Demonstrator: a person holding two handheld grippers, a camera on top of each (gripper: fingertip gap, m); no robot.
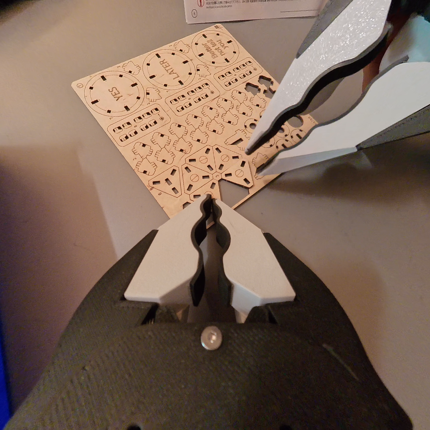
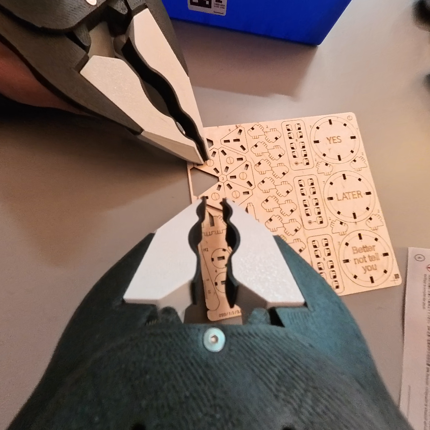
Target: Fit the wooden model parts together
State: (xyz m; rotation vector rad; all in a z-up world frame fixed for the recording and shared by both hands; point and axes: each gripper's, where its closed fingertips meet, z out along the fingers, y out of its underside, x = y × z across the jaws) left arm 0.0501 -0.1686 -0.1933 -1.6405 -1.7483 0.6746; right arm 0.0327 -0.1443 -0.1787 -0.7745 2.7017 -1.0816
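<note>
A grey tabletop (image 1: 58, 116) fills both views, with a blue box (image 2: 256, 21) at the top of the right wrist view. A square, laser-cut pale wooden parts sheet (image 1: 162, 121) is seen lying flat at centre, a white printed leaflet (image 1: 244, 11) just beyond it. The left gripper (image 1: 210, 199) is shown closed, its tips pressed on the sheet's near edge. The right gripper (image 2: 214, 200) is held slightly open above the sheet's corner, nothing clasped between its pads.

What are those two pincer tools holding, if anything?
Nothing. The left gripper is shut, tips resting on the wooden sheet near its edge. The right gripper stands open over it.
</note>
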